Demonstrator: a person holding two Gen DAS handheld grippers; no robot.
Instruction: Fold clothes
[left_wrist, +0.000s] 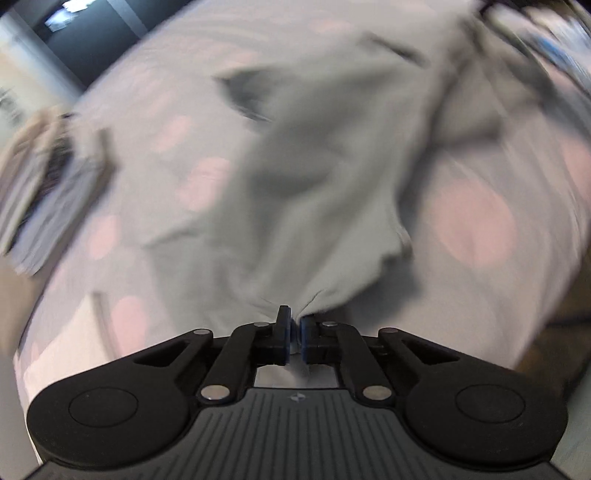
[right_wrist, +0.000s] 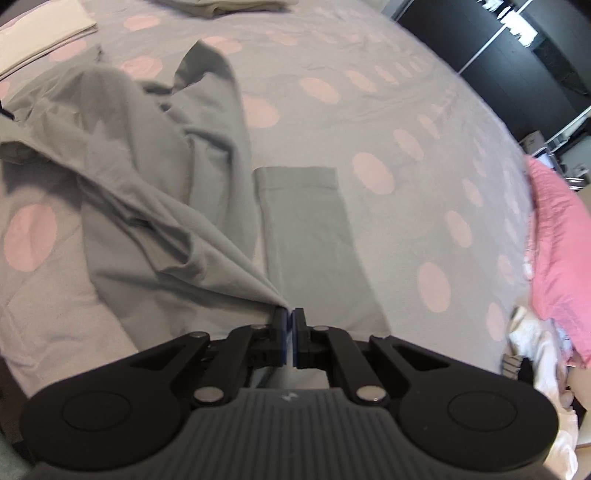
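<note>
A grey garment lies crumpled on a bed with a grey sheet with pink dots. One sleeve with a ribbed cuff lies flat ahead of my right gripper. My right gripper is shut on a pinched edge of the garment, and the cloth pulls taut to the left. In the blurred left wrist view, my left gripper is shut on another bunched edge of the same grey garment, lifted above the sheet.
A pink cloth and white clothes lie at the bed's right edge. Folded pale cloth and a folded beige piece lie at the far side. A folded striped pile sits at the left in the left wrist view.
</note>
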